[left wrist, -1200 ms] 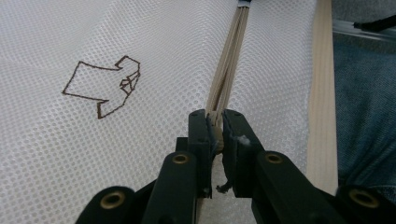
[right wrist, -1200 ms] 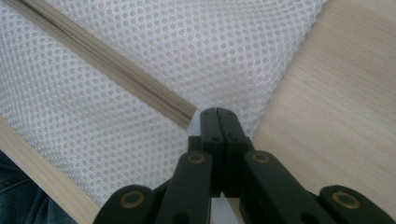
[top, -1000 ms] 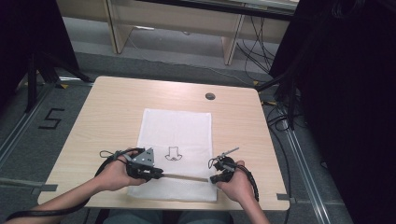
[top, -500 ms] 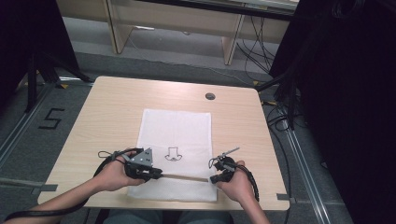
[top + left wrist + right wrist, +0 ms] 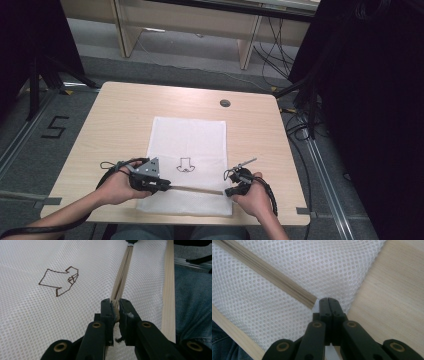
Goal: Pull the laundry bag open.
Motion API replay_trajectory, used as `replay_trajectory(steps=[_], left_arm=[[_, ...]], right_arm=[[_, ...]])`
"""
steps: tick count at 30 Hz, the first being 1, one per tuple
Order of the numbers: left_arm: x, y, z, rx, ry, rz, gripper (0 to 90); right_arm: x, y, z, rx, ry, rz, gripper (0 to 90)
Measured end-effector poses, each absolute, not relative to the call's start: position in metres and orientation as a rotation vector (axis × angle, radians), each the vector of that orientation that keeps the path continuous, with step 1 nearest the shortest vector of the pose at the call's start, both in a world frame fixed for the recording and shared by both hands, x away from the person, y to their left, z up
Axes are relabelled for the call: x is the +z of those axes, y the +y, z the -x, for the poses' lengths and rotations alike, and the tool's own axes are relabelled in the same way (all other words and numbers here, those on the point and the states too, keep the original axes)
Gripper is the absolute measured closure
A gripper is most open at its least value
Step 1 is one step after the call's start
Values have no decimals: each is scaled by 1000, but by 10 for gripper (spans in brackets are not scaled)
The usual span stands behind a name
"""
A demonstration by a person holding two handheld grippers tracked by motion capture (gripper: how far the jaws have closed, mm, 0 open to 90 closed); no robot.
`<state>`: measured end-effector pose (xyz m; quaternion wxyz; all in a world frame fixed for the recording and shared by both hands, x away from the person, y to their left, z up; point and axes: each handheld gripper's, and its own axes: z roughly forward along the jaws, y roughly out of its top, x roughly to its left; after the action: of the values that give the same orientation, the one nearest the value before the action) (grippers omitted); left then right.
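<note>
We hold the white mesh bag (image 5: 190, 150) flat on the table (image 5: 120, 115). Our left gripper (image 5: 115, 307) pinches the zipper (image 5: 123, 275) pull, our right gripper (image 5: 328, 301) clamps the bag's corner — next we must slide the pull along, keeping the tape tight.

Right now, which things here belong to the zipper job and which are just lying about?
In the job: mesh bag; its zipper; left gripper, shut on the zipper pull; right gripper, pinching the bag's corner.
Lying about: table; its cable hole; floor cables.
</note>
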<state>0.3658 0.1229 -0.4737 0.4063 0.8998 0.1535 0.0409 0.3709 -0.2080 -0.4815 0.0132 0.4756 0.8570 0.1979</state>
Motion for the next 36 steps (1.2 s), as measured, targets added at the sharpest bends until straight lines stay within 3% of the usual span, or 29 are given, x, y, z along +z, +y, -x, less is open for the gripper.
replay_trajectory(steps=[36], left_arm=[[-476,144,-362,120,423,-2278,821]], right_arm=[[-482,-208,-371,636,2684,-1418,900]])
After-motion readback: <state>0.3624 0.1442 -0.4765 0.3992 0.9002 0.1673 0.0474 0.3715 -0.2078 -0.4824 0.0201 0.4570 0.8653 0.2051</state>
